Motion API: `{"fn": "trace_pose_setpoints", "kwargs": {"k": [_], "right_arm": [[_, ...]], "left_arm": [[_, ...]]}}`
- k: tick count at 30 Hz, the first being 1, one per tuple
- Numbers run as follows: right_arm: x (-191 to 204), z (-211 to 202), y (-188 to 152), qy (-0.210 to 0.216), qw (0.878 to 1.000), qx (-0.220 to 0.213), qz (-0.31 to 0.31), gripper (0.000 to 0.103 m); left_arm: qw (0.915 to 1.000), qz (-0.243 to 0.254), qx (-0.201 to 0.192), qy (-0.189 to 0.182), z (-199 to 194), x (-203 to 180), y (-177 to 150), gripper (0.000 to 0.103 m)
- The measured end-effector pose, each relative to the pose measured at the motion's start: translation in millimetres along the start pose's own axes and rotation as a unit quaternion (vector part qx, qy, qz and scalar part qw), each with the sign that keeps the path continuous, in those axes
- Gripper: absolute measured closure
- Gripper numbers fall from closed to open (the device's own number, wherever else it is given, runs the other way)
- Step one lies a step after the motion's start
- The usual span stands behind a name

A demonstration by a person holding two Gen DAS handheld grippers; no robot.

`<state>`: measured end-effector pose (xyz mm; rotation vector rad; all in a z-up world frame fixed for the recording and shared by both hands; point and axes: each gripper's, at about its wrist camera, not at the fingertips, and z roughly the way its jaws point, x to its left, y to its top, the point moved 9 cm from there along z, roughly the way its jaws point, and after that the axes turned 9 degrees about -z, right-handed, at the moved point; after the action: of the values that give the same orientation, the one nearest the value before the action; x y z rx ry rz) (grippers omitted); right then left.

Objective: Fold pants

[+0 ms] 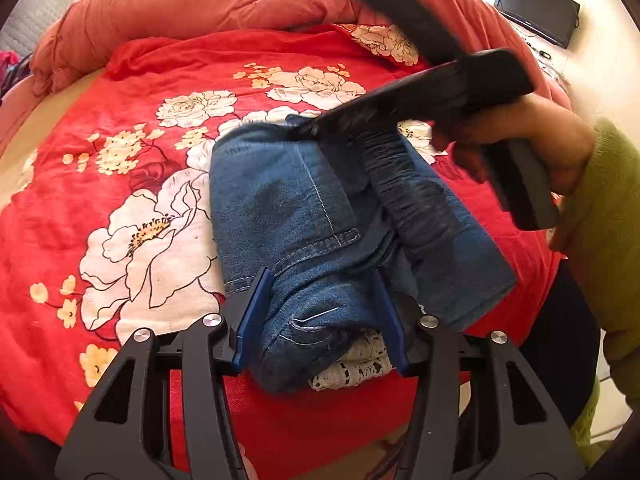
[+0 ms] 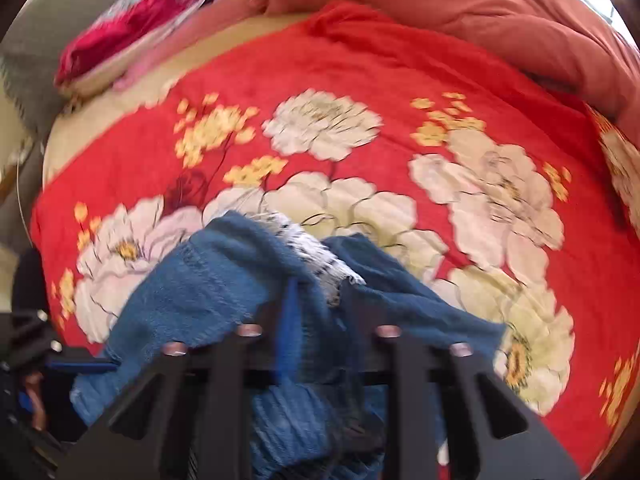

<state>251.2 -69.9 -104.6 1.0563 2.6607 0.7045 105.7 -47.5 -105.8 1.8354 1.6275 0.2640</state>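
Blue denim pants (image 1: 304, 216) with a white lace trim lie folded into a thick bundle on a red bedspread printed with large white and yellow flowers (image 1: 132, 184). The left gripper (image 1: 320, 320), black with blue finger pads, has its jaws parted around the near end of the bundle, the pads touching the denim on both sides. The right gripper (image 2: 316, 320) sits low over the far part of the pants; its view is blurred, denim bunched between its fingers, and whether it clamps the cloth cannot be told. A salmon-coloured padded quilt (image 1: 208, 4) is heaped behind the bedspread.
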Motion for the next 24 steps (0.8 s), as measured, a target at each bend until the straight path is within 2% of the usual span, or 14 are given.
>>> {"fn": "trace_pose_setpoints", "kwargs": {"k": [1, 2, 4, 7, 11, 16, 24], "right_arm": [[-3.6, -11.0, 0.6, -0.003, 1.0, -0.016, 0.011, 0.055], [-7.1, -29.9, -1.5, 0.002, 0.999, -0.044, 0.028, 0.055], [-8.2, -57.0, -9.7, 0.009, 0.996, -0.075, 0.046, 0.055], [3.3, -84.3, -28.2, 0.016, 0.993, -0.104, 0.046, 0.052], [24.0, -89.9, -52.1, 0.02, 0.994, -0.102, 0.037, 0.052], [21.9, -53.3, -80.3, -0.005, 0.997, -0.052, 0.06, 0.052], [23.5, -58.5, -85.6, -0.009, 0.995, -0.067, 0.078, 0.051]], "left_arm": [[1.0, 0.0, 0.0, -0.001, -0.3, -0.1, -0.3, 0.06], [1.0, 0.0, -0.001, -0.001, -0.7, -0.2, -0.5, 0.06], [1.0, -0.001, -0.001, -0.003, -0.8, 0.5, -0.4, 0.06], [1.0, -0.004, -0.001, -0.006, -1.3, 1.4, -0.6, 0.06], [1.0, -0.002, -0.002, -0.002, -1.8, 0.7, -2.0, 0.059], [1.0, 0.0, 0.001, 0.001, -2.3, -1.2, -4.8, 0.058], [1.0, -0.005, 0.0, 0.005, -3.3, -1.0, -5.7, 0.056]]}}
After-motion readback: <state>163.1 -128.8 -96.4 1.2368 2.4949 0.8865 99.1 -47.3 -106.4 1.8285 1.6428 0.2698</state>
